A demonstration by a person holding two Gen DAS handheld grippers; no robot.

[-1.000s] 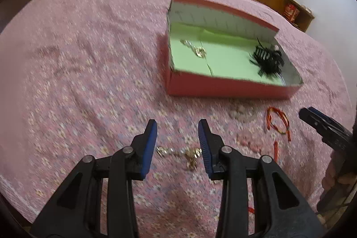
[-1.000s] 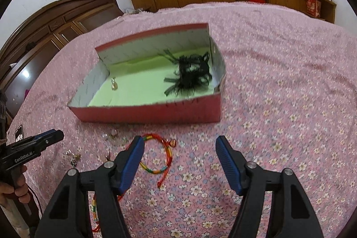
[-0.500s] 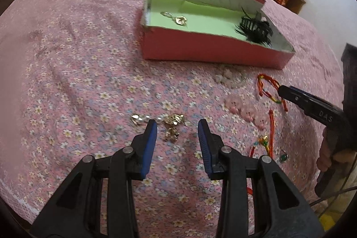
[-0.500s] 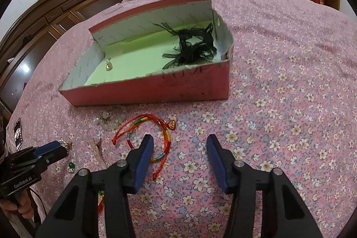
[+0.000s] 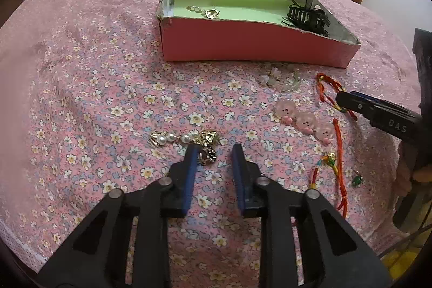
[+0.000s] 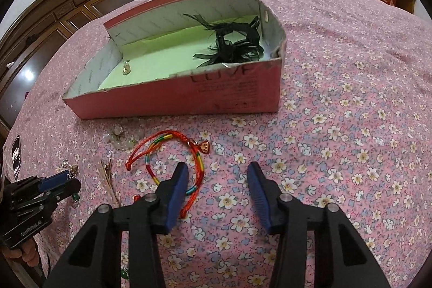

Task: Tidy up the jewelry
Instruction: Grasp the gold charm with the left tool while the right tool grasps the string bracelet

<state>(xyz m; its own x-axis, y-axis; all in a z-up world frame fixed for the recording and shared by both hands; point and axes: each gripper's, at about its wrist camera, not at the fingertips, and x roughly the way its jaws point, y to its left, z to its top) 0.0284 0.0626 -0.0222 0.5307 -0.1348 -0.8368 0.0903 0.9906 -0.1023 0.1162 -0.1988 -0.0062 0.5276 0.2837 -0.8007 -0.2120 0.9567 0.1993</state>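
Pink floral bedspread [image 5: 89, 88] is covering the whole surface here, and a pink cardboard box [image 5: 243, 45] with a green lining is sitting on it. Inside the box, a small gold charm piece [image 5: 208, 13] is lying near the left end and a black feathery hair clip [image 5: 307, 15] is sitting at the right end.

The left gripper [image 5: 213, 153] is hovering low over a pearl and gold chain piece [image 5: 186, 139] on the bedspread. Its blue fingers are spread apart, with the left fingertip [image 5: 192, 153] right at the gold cluster of that chain, but it isn't clamping anything.

The right gripper [image 6: 216, 174] is also sitting wide open, gripping nothing. Its left finger [image 6: 179, 180] is overlapping the loop of a red and rainbow cord bracelet [image 6: 167, 145], which is lying just in front of the box with a little gold charm on it.

Between the two grippers, three pink pig-face clips [image 5: 305, 120] are lying in a row, a clear flower-shaped piece [image 5: 280, 77] is resting close to the box's front wall, and another red cord with a green bead [image 5: 337, 163] is trailing toward the bed's edge.
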